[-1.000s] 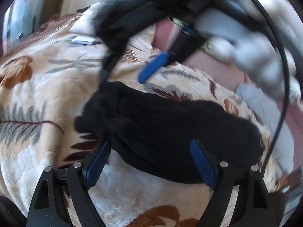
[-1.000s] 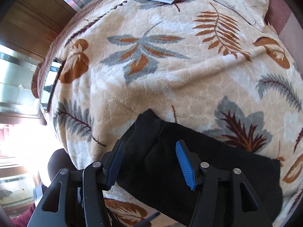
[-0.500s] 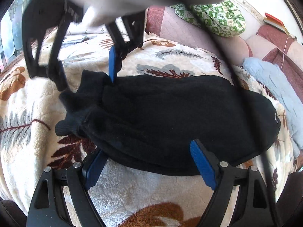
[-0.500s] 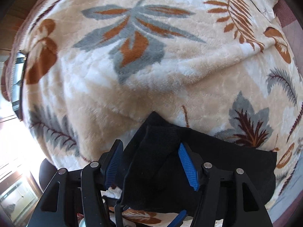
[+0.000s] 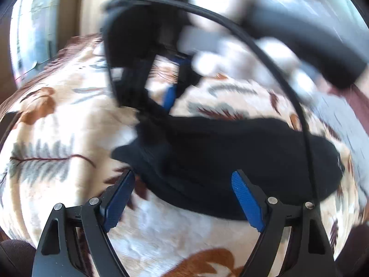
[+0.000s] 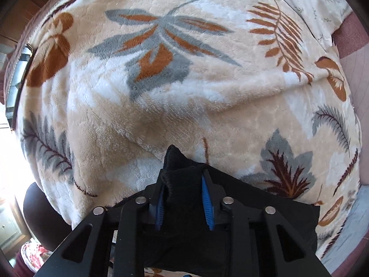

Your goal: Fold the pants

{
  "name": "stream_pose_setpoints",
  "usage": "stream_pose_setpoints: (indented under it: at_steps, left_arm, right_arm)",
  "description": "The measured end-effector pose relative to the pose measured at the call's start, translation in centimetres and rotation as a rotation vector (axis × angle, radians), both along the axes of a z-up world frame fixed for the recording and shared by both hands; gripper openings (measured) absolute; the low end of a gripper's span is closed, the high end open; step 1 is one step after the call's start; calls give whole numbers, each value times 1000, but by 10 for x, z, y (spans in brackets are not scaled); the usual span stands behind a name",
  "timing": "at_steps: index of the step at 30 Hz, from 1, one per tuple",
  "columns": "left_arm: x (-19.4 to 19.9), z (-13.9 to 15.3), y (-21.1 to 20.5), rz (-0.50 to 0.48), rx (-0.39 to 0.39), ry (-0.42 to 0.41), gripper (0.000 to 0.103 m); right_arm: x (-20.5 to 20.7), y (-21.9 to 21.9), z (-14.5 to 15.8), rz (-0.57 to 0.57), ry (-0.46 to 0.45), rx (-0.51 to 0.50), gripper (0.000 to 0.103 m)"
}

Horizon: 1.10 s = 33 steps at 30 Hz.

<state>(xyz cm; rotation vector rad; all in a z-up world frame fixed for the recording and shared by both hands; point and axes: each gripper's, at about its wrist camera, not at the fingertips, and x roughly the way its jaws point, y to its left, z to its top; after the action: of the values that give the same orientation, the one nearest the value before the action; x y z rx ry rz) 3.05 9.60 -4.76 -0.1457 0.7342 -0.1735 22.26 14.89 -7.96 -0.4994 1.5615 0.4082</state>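
Since a second ago our right tool [image 6: 184, 202] has come down onto the end of the pants [image 5: 230, 161], and its jaws have just been closing; now they are clamped on a bunched cuff end of the black fabric, which pokes out beyond the blue pads. Our left tool [image 5: 182, 198] has barely shifted: its jaws stand wide apart over the near edge of the pants, with cloth below the gap but neither pad pressing on it.

The pants lie on the leaf-patterned blanket [image 6: 184, 92] of the bed, as a long dark bundle running across the left view. They look already doubled lengthwise, leg on leg, though the blur keeps us from being sure of the layers. We judge the task to be partway along: one fold seems made, and the end we hold probably has yet to be carried over toward the other end. After that, some smoothing may be left. The far end of the pants lies flat and untouched.
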Motion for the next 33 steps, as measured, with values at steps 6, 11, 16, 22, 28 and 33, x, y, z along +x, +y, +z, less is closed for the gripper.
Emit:
stream_pose_setpoints:
  at_steps: [6, 11, 16, 22, 28, 33]
  left_arm:
    - [20, -18, 18, 77, -57, 97, 85]
    - [34, -6, 8, -26, -89, 95, 48]
    - [41, 1, -21, -101, -68, 122, 18]
    - [40, 9, -88, -207, -77, 134, 18]
    - [32, 8, -161, -329, -60, 152, 27]
    - [4, 11, -167, -475, -125, 192, 43]
  right_arm:
    - [-7, -32, 22, -31, -9, 103, 29]
    - [-10, -66, 37, -60, -16, 190, 28]
    - [-18, -114, 58, -120, -47, 269, 25]
    - [-28, -202, 72, -249, -82, 338, 24]
    - [-42, -297, 61, -389, -104, 355, 24]
    - [-62, -371, 37, -479, -141, 319, 38]
